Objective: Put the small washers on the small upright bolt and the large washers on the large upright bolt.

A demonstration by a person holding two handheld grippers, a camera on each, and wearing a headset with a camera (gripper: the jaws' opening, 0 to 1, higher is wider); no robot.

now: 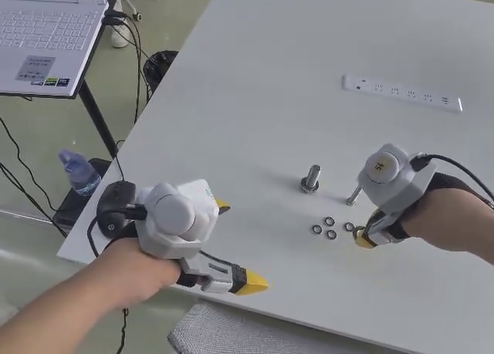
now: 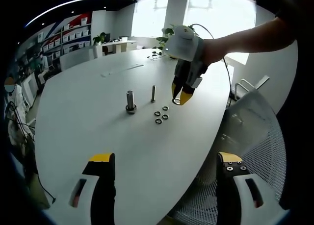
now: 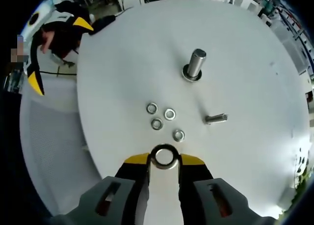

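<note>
Your right gripper [image 3: 165, 159] has its fingers closed on a large washer [image 3: 165, 145], pinched flat between the yellow tips low over the desk [image 1: 270, 76], at the near right of the cluster of parts. Four small washers [image 3: 167, 113] lie loose on the desk just beyond those tips, close together but not stacked. Farther off, the large bolt [image 3: 195, 64] stands upright (a ring sits round its base), and the small bolt [image 2: 153, 93] stands upright just to its right. Your left gripper [image 2: 167, 161] hovers at the near left edge of the desk, well apart from the parts, its fingers spread wide and holding nothing. A power strip [image 1: 401, 92] lies at the far right of the desk, and a laptop [image 1: 46, 30] sits on a separate stand at the far left.
</note>
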